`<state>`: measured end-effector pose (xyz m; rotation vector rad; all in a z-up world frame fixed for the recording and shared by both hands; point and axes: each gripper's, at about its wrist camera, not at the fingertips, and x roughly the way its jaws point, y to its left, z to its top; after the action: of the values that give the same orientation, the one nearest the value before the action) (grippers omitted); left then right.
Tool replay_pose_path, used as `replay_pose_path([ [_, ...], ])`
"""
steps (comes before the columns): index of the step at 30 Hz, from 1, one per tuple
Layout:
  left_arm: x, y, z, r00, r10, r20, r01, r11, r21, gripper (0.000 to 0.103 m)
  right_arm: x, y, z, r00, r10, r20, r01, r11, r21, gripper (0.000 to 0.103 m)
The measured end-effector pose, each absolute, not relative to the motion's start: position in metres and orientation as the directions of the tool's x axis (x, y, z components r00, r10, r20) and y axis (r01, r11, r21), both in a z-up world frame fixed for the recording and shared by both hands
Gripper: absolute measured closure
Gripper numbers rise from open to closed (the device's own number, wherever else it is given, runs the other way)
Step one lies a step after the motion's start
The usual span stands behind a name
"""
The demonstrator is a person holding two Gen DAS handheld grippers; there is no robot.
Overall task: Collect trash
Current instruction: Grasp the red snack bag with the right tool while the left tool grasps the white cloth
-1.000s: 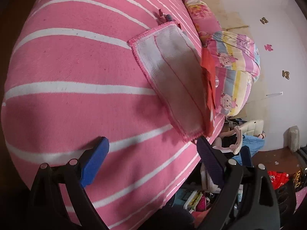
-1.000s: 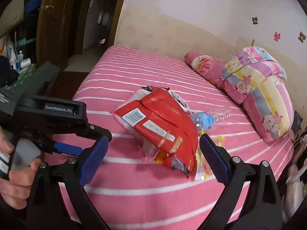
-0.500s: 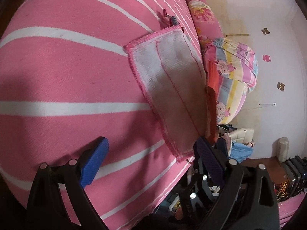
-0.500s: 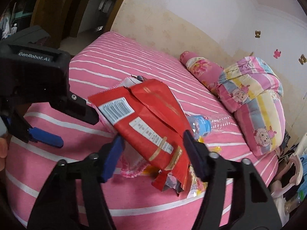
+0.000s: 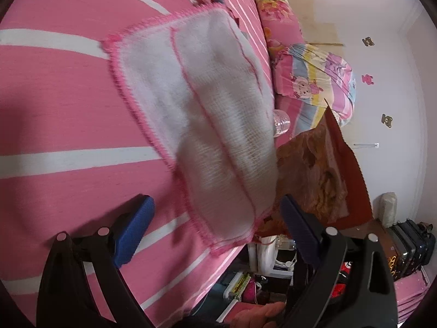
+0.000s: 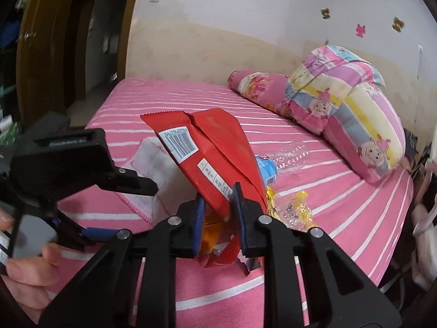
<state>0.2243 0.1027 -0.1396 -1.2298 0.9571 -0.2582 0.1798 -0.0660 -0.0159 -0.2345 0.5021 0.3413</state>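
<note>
Both wrist views close over bed (image 5: pixel 68 104) (shared)

- The right gripper (image 6: pixel 218 205), wide apart a second ago, now has its jaws clamped on the red snack bag (image 6: pixel 210 153).
- The bag now stands lifted above the white cloth (image 6: pixel 155 169).
- The left gripper (image 5: pixel 215 218) sits closer to the cloth.

Pink bedsheet (image 6: pixel 341 188) with white stripes covers the bed; a white cloth (image 5: pixel 202 125) edged in pink lies flat on it. At the head end, a pink bolster (image 6: pixel 256 87) lies beside a folded cartoon-print quilt (image 6: pixel 352 109); small bear stickers (image 6: pixel 325 13) on the wall above; a brown wooden door frame (image 6: pixel 30 54) stands at the left.
</note>
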Motion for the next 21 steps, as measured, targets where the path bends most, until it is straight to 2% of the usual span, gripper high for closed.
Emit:
replay_pose_path([
  [6,0.242,0.087,-0.137,0.599,-0.644,-0.475,-0.289,0.380,-0.879,0.013,0.180,-0.069,-0.014,0.822,0.272,-0.501,-0.371,0.922,-0.107,0.083],
  [9,0.244,0.084,-0.135,0.610,-0.629,-0.482,-0.285,0.393,-0.874,0.017,0.179,-0.070,-0.014,0.822,0.273,-0.500,-0.370,0.923,-0.104,0.083],
  [10,0.244,0.084,-0.134,0.617,-0.630,-0.472,-0.278,0.387,-0.879,0.030,0.179,-0.070,-0.014,0.822,0.274,-0.499,-0.369,0.924,-0.102,0.083],
  [12,0.245,0.083,-0.135,0.616,-0.644,-0.453,-0.266,0.371,-0.890,0.039,0.179,-0.071,-0.014,0.822,0.275,-0.498,-0.368,0.925,-0.097,0.083],
  [15,0.248,0.080,-0.132,0.614,-0.646,-0.454,-0.254,0.383,-0.888,0.061,0.179,-0.071,-0.014,0.820,0.276,-0.501,-0.369,0.925,-0.094,0.083],
  [19,0.246,0.084,-0.131,0.624,-0.650,-0.433,-0.239,0.368,-0.898,0.076,0.179,-0.071,-0.013,0.821,0.276,-0.499,-0.367,0.925,-0.092,0.084],
  [21,0.242,0.088,-0.128,0.631,-0.646,-0.430,-0.236,0.369,-0.899,0.077,0.179,-0.071,-0.014,0.822,0.276,-0.498,-0.367,0.926,-0.093,0.085],
])
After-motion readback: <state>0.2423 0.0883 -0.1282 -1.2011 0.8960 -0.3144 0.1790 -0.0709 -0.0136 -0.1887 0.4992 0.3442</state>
